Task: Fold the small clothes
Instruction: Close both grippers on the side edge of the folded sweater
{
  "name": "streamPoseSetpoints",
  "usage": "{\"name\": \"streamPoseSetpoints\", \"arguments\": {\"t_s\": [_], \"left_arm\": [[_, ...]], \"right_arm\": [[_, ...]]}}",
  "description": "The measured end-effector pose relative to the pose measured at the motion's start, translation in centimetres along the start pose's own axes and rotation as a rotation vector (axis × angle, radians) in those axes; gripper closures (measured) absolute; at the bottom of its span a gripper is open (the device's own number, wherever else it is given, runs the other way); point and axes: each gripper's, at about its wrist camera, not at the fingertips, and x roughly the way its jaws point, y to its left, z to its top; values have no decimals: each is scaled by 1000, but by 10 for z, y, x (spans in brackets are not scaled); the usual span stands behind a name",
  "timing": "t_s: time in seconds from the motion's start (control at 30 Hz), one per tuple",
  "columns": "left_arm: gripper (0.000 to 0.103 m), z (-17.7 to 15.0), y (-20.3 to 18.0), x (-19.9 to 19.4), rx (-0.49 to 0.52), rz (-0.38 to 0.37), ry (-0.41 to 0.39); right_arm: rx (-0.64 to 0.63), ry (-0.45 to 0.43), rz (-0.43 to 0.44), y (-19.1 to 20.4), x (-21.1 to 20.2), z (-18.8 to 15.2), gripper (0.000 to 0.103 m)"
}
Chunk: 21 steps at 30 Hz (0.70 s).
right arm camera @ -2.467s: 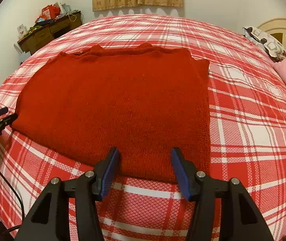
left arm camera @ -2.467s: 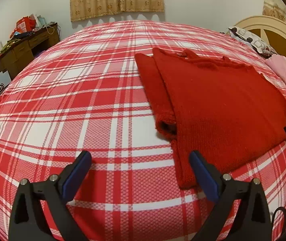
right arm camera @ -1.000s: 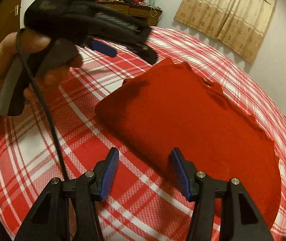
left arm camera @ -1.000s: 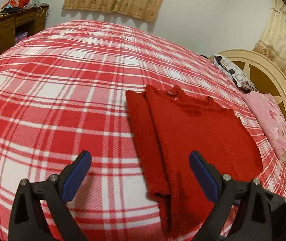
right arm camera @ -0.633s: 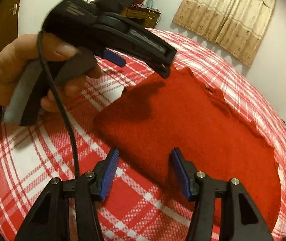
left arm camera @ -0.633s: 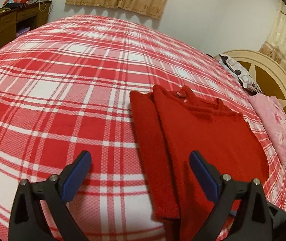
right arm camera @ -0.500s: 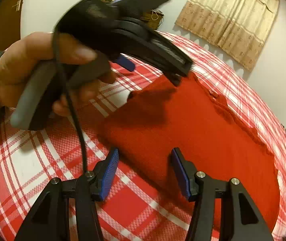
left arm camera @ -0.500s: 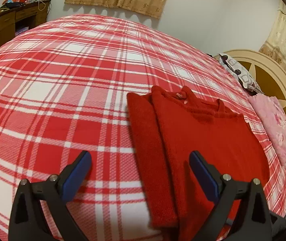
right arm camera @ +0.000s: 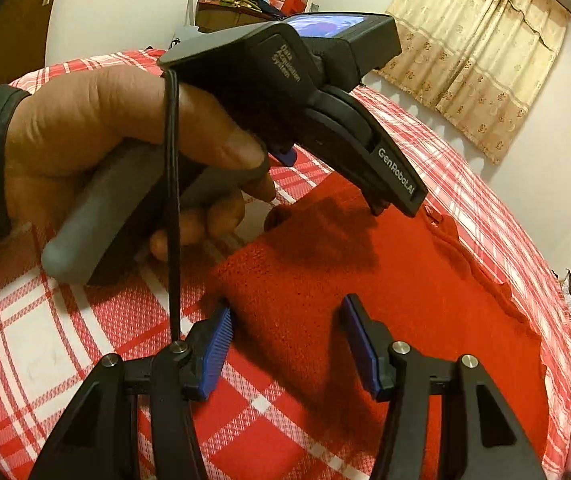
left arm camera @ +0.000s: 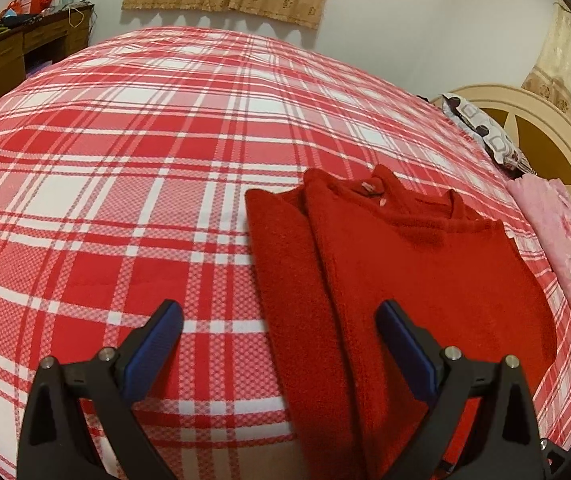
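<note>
Both tongs, left tongs [left arm camera: 279, 346] and right tongs [right arm camera: 285, 346], are held apart and empty over the red sweater [left arm camera: 425, 280], apparently positioned for gripping its near edge on the bed [left arm camera: 125, 184].

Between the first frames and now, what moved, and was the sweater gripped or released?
Both claws swung round to the sweater's side edge; the left claw now hovers above it, in front of the right claw. Nothing gripped or released. The sweater lies as before on the plaid bed, both claws open.
</note>
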Motion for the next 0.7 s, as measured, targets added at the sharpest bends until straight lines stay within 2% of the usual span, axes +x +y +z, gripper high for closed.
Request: {"name": "streamPoseSetpoints", "arguments": {"t_s": [0.17, 0.27, 0.57, 0.7], "left_arm": [[4, 1, -2, 2, 9, -10, 1], [9, 1, -3, 1, 17, -29, -3], [30, 4, -8, 3, 31, -74, -7], [50, 4, -8, 6, 26, -109, 5]], "right_arm": [[39, 8, 33, -10, 1, -1, 48], [40, 11, 34, -12, 2, 0, 48], [30, 15, 24, -8, -3, 1, 49], [33, 15, 29, -7, -4, 2, 50]]}}
